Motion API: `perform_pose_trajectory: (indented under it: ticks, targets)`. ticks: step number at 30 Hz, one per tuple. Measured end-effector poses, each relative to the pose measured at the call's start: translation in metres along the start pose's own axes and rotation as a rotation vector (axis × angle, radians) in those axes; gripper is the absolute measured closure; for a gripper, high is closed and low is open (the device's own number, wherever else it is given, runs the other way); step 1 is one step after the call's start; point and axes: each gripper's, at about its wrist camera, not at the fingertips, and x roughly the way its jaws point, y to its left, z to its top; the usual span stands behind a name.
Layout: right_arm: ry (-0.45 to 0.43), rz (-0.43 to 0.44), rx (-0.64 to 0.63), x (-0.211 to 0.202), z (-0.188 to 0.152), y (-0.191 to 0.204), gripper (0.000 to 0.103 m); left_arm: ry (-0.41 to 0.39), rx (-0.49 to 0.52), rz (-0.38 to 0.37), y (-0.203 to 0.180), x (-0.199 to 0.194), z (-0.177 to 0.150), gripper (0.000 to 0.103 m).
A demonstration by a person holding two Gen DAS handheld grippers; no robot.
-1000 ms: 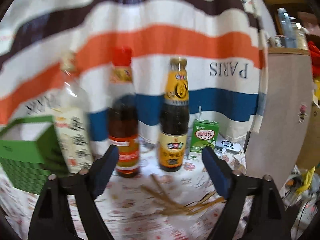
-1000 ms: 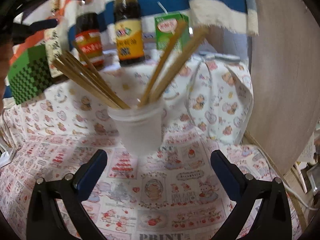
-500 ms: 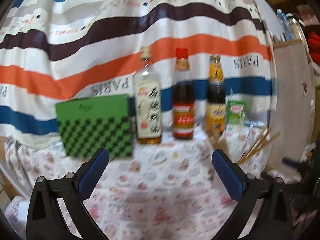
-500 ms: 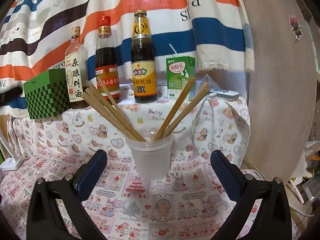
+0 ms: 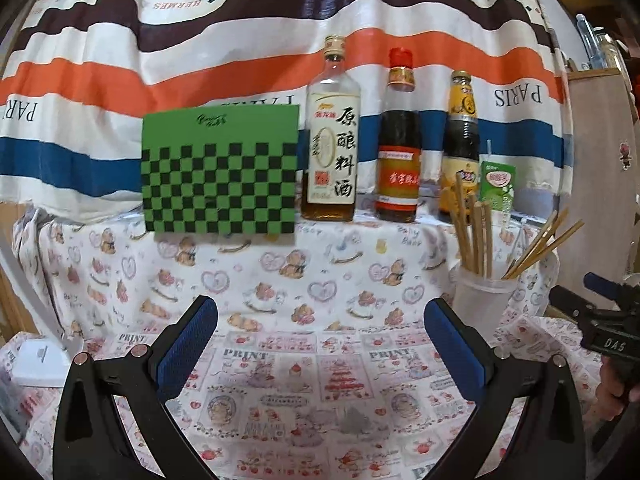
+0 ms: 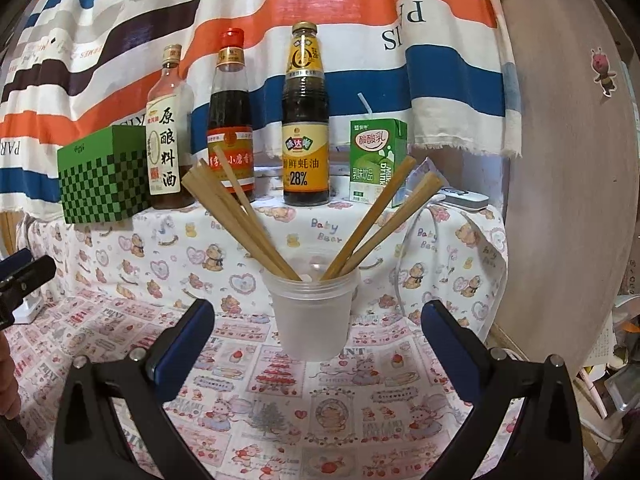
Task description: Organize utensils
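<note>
A frosted plastic cup (image 6: 314, 320) stands on the printed tablecloth (image 6: 280, 400) and holds several wooden chopsticks (image 6: 240, 232), splayed left and right. My right gripper (image 6: 316, 312) is open, with the cup straight ahead of its blue pads (image 6: 188, 332) and touching neither. In the left wrist view the same cup (image 5: 480, 300) with its chopsticks (image 5: 474, 232) sits at the right. My left gripper (image 5: 318, 312) is wide open over bare cloth, with nothing between its fingers. Each gripper shows at the edge of the other's view.
On a raised ledge behind stand a green checkered box (image 5: 220, 176), three sauce bottles (image 5: 398, 152) and a green milk carton (image 6: 376, 160). A striped cloth (image 5: 240, 40) hangs behind them. A wooden panel (image 6: 568, 160) stands on the right.
The left gripper pulled back and down from the bottles, and its jaws spread wider. The right view tipped up from looking down on the cup to looking level. The cup stayed put.
</note>
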Motion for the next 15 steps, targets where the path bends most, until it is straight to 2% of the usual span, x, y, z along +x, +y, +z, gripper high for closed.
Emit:
perform_pose_trajectory:
  ticks: [3,6,8,12,15]
  targets:
    - [0.007,0.003,0.007,0.002,-0.002,0.0,0.0,0.008,0.013,0.008,0.001,0.002,-0.008,0.001]
    - [0.005,-0.011,-0.01,0.004,-0.004,0.004,0.0,0.024,0.06,0.085,-0.005,0.005,-0.01,0.001]
    - [0.004,-0.014,-0.028,0.005,-0.006,0.007,0.0,0.041,0.056,0.052,-0.005,0.008,-0.011,0.0]
    - [0.005,-0.011,-0.022,0.005,-0.006,0.005,0.0,0.088,0.022,0.09,0.002,0.016,-0.012,0.0]
    - [0.006,-0.025,-0.02,0.005,-0.006,0.005,0.0,0.101,-0.003,0.055,0.008,0.018,-0.012,0.0]
